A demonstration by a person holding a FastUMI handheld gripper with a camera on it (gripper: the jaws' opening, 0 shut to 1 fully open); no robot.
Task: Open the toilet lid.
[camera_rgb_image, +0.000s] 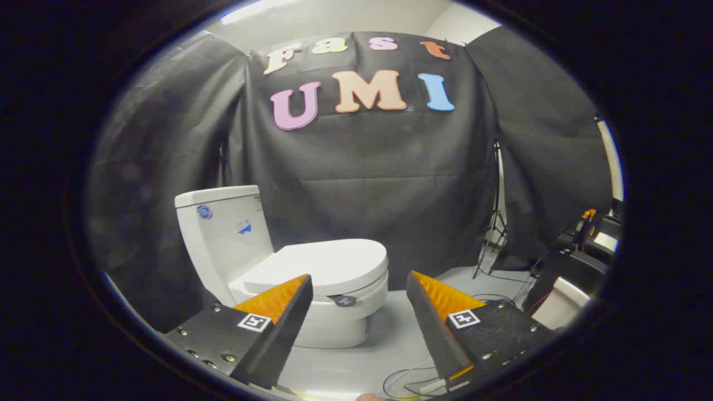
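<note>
Lid: the toilet lid (326,263) lies flat and closed on the toilet (262,262), beyond my fingers, nearer my left one.
Tab: a small dark tab (344,301) sticks out under the lid's front edge.
Tank: the tank (223,234) rises behind the lid.
Gripper: my gripper (359,287) is spread wide, holding nothing.
Floor: cables (415,379) lie between my fingers.
Stand: a tripod (496,223) stands against the black cloth.

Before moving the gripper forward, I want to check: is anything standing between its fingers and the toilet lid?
Nothing visible does. The gripper is open, and the closed toilet lid lies just beyond its fingers, with only bare floor between. Cables lie lower, near the right finger.
</note>
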